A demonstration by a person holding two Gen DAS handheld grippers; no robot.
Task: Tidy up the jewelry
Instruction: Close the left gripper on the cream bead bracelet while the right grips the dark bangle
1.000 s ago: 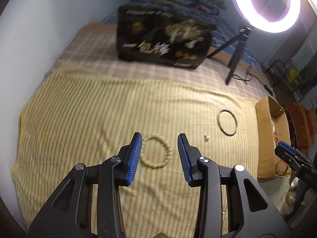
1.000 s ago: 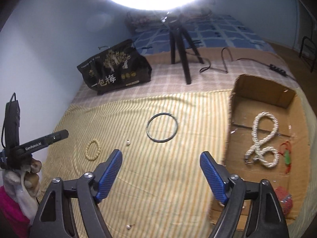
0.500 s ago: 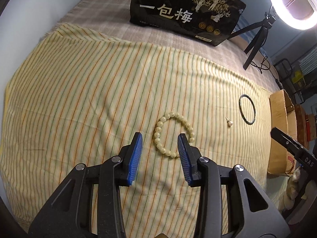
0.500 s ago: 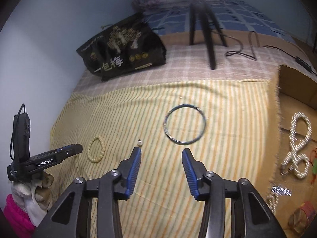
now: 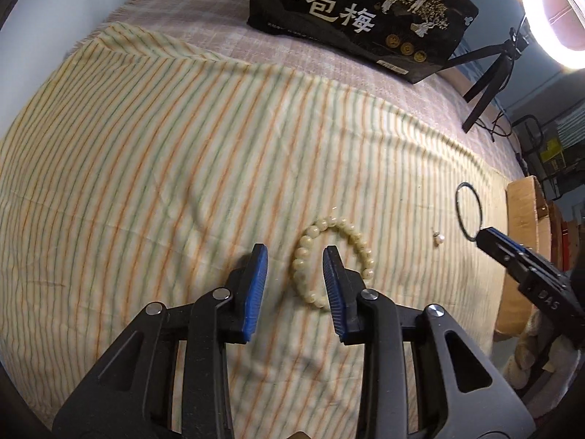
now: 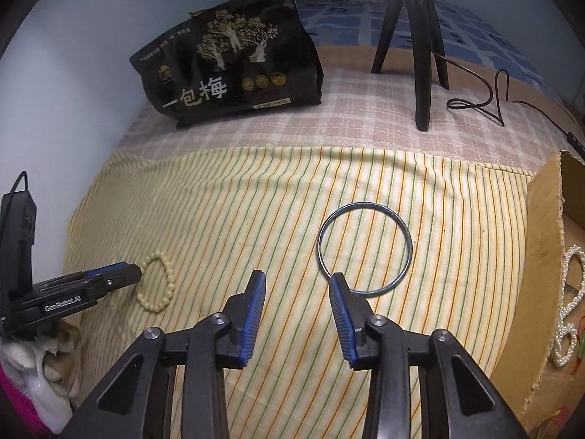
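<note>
A cream bead bracelet (image 5: 331,256) lies on the striped yellow cloth (image 5: 182,168). My left gripper (image 5: 294,256) is open, low over it, with the bracelet's left side between the blue pads; the right pad sits inside the loop. The bracelet also shows in the right wrist view (image 6: 159,281), with the left gripper (image 6: 128,274) at its edge. A thin metal bangle (image 6: 365,248) lies flat on the cloth. My right gripper (image 6: 297,281) is open, its right pad at the bangle's near-left rim. The bangle (image 5: 468,210) and right gripper (image 5: 490,237) show in the left wrist view.
A tiny pearl stud (image 5: 437,237) lies between bracelet and bangle. A cardboard box (image 6: 544,256) at the right holds a pearl necklace (image 6: 568,307). A black snack bag (image 6: 226,62), a tripod (image 6: 420,47) and its cable (image 6: 482,102) stand at the back.
Both grippers have moved forward and down. The left now straddles the bracelet's left side. The right narrowed from wide open, swung left, and reached the bangle's near edge.
</note>
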